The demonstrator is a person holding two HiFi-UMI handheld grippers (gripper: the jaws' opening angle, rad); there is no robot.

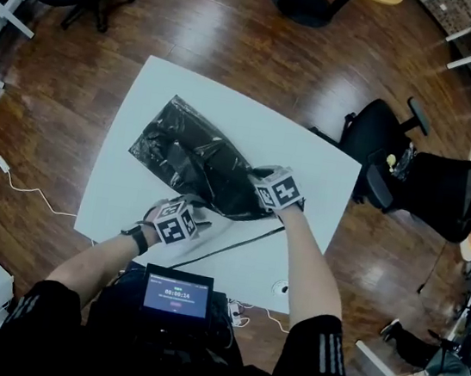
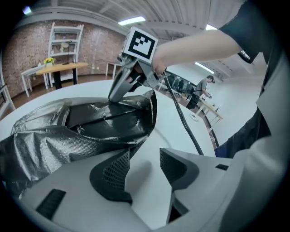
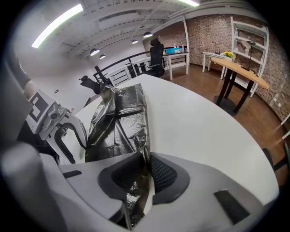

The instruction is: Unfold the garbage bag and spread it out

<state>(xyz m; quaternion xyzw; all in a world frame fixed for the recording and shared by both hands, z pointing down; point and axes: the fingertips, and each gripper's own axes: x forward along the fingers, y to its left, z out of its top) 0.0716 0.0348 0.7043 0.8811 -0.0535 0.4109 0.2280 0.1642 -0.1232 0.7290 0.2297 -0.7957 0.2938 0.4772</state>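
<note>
A crumpled black garbage bag (image 1: pixel 190 152) lies partly folded on the white table (image 1: pixel 239 101), stretching from its middle toward the near edge. My right gripper (image 3: pixel 146 165) is shut on the bag's (image 3: pixel 118 122) near right edge, with the thin film pinched between both pads. In the head view the right gripper (image 1: pixel 256 193) sits at the bag's near right corner. My left gripper (image 2: pixel 142 156) stands open over bare table with nothing between its fingers. The bag's (image 2: pixel 90 127) near edge lies just beyond its left finger (image 2: pixel 111 174). The left gripper (image 1: pixel 199 214) is at the bag's near left end.
A black cable (image 1: pixel 227 244) runs across the table's near part, close to a round grommet (image 1: pixel 281 287). Black office chairs (image 1: pixel 411 177) stand right of the table. A small screen (image 1: pixel 175 294) hangs at the person's chest. Wooden floor surrounds the table, with desks at the far left.
</note>
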